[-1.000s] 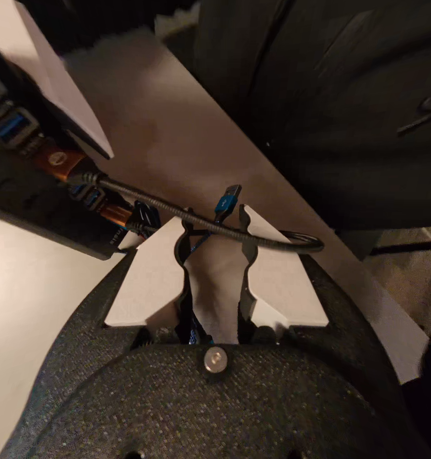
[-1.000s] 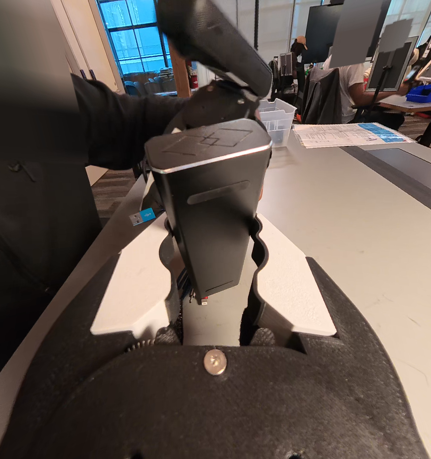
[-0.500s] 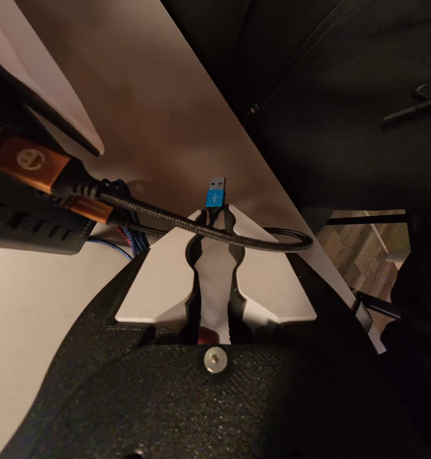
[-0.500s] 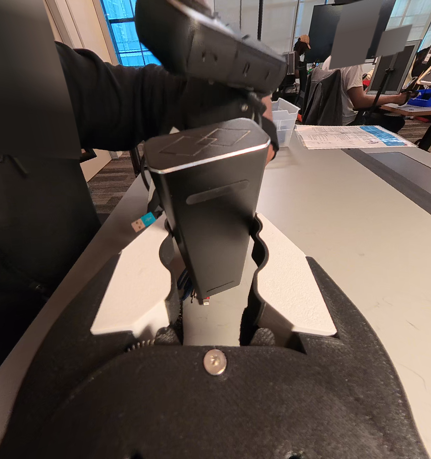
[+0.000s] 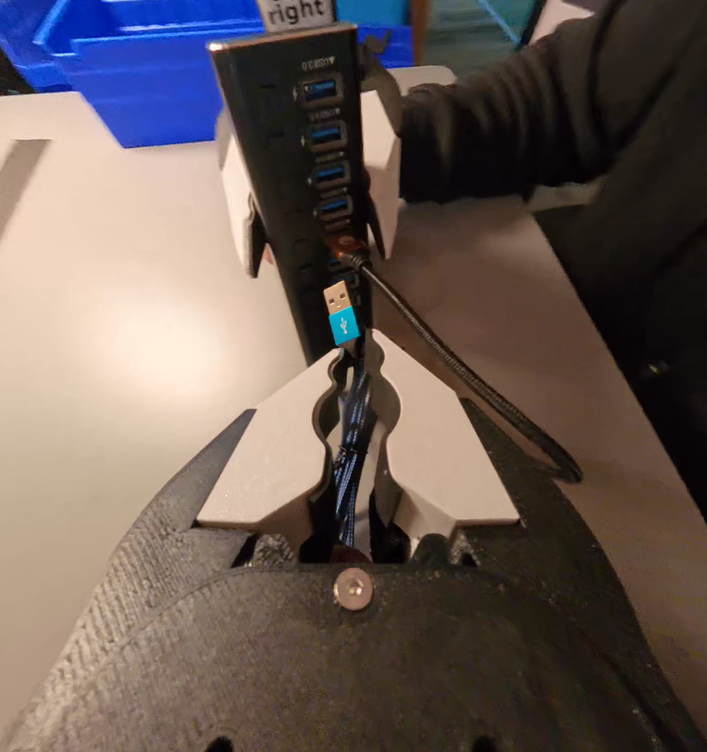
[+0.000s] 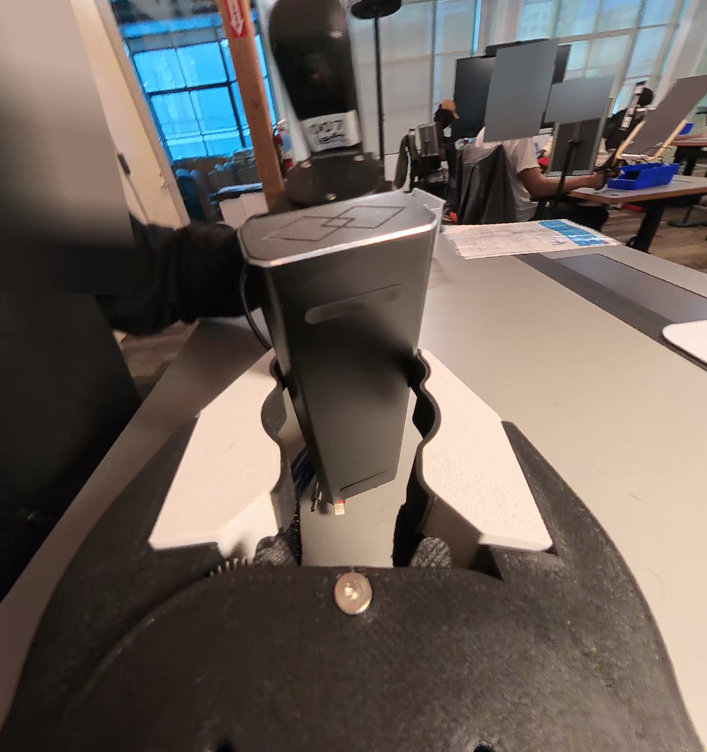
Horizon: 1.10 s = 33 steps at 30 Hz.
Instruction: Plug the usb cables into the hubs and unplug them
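My left gripper (image 5: 358, 348) is shut on the blue braided USB cable (image 5: 354, 431), just behind its blue plug (image 5: 343, 317). The plug points up, close in front of the lower ports of the black USB hub (image 5: 290, 162). The hub stands upright. My right gripper (image 6: 350, 366) is shut on the hub (image 6: 343, 346) and shows in the left wrist view as white fingers (image 5: 238, 203) on either side of it. An orange plug (image 5: 345, 246) with a black braided cable (image 5: 445, 358) sits in a lower port. Several upper blue ports are free.
Blue bins (image 5: 140, 73) stand behind the hub. A person's dark sleeve (image 5: 547, 122) is on the right, at the table edge (image 5: 588, 366). Papers (image 6: 527, 240) and a white pad (image 6: 702, 346) lie farther off. People sit at desks in the background. My left and right fingertips are right by each other.
My left fingers closed on the blue cable behind its plug, then swung from the table edge to face the hub's ports. The right gripper kept hold of the hub.
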Tool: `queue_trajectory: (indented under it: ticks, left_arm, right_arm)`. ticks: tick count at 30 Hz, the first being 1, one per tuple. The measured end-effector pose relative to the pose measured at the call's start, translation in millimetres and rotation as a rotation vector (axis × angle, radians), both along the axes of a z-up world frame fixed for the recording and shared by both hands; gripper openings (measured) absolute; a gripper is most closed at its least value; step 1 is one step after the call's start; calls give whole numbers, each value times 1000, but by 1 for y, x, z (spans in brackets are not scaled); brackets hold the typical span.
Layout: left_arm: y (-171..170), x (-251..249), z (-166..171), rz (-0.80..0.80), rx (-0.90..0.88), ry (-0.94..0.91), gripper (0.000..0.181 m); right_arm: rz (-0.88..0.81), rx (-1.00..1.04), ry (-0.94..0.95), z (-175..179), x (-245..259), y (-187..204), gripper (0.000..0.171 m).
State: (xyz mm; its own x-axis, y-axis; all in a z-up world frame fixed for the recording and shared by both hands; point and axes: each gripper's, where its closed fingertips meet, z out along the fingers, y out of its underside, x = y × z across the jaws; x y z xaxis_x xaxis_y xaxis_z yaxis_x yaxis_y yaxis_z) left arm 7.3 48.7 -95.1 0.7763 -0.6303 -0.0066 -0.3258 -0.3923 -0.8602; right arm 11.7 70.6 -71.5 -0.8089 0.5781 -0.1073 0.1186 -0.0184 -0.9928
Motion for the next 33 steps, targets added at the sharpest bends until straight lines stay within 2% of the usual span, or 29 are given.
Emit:
queue_trajectory:
  ticks: [2,8,18,24,29,33]
  left_arm:
    - [5,-2,-7,45,-3,49,12]
    - [9,6,-21,28,-48,105,7]
    - [14,11,-19,26,76,268,8]
    - [18,13,-18,27,125,312,9]
    - [16,14,-23,5,133,330,11]
    - [16,9,-22,0,165,395,10]
  right_arm:
    - [-15,-23,-17,-1,-4,2,60]
    - [-19,-42,-65,-1,-10,0,61]
    - [52,22,-127,-9,-2,3,63]
    - [194,185,-195,-26,20,0,71]
    - [152,307,-157,-33,12,3,68]
    - [128,307,-131,-30,2,4,66]
